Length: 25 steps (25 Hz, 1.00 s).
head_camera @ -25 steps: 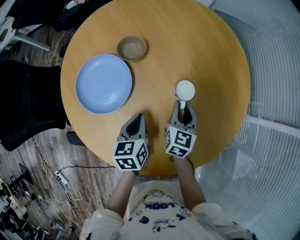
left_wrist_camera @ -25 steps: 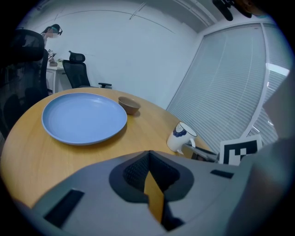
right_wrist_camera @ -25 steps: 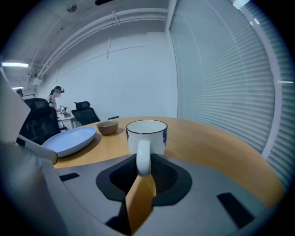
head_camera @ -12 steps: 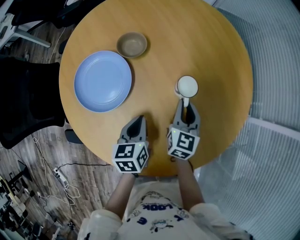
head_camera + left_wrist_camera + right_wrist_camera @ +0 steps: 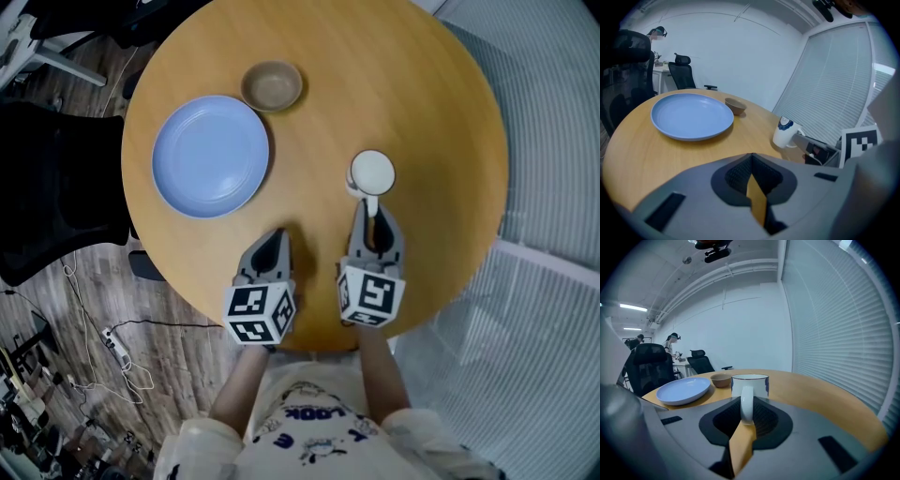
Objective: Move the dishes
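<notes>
Your right gripper (image 5: 372, 220) has just been closing and now pinches the handle (image 5: 747, 405) of the white mug (image 5: 372, 173), over the right half of the round table (image 5: 441, 112); your left gripper (image 5: 273, 246) is clenched on nothing. The mug is likely ceramic: stiff, slick, chippable, and it may swing from a handle-only hold. No legible writing; its blue rim mark is unreadable.

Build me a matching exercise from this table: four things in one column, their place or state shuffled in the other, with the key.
1. blue plate
2. brown bowl
3. white mug
4. left gripper

A. handle pinched by the right gripper
B. shut, empty
C. far side, beside the plate
D. table's left side

Pairs: 1-D, 2-C, 3-A, 4-B. The right gripper's fingers have just been closing on the handle.
</notes>
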### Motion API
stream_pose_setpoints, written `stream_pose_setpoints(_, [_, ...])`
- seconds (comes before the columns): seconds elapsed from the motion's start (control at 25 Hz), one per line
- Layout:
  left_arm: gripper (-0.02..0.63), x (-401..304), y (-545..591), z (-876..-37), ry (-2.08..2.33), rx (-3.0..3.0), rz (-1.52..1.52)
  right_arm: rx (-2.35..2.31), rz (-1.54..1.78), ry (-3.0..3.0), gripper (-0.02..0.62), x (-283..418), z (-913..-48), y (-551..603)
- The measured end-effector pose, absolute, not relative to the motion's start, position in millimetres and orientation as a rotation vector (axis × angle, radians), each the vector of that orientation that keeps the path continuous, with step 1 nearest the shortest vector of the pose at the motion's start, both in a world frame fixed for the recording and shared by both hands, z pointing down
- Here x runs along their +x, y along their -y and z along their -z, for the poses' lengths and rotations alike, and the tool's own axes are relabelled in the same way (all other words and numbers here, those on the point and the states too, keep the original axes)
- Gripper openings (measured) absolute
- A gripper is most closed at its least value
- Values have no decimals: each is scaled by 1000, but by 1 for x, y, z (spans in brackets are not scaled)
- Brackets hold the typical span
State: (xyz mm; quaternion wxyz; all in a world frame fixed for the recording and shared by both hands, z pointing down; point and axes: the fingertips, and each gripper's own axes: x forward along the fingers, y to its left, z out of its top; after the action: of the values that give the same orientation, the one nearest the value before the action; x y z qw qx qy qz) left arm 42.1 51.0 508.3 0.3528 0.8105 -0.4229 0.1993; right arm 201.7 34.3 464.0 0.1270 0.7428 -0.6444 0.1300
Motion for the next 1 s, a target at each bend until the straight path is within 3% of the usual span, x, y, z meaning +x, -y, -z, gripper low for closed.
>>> stream_pose_setpoints(1.0, [3, -50, -74, -489, 1400, 1936, -336, 1665, -384, 2300, 54, 43, -465, -34])
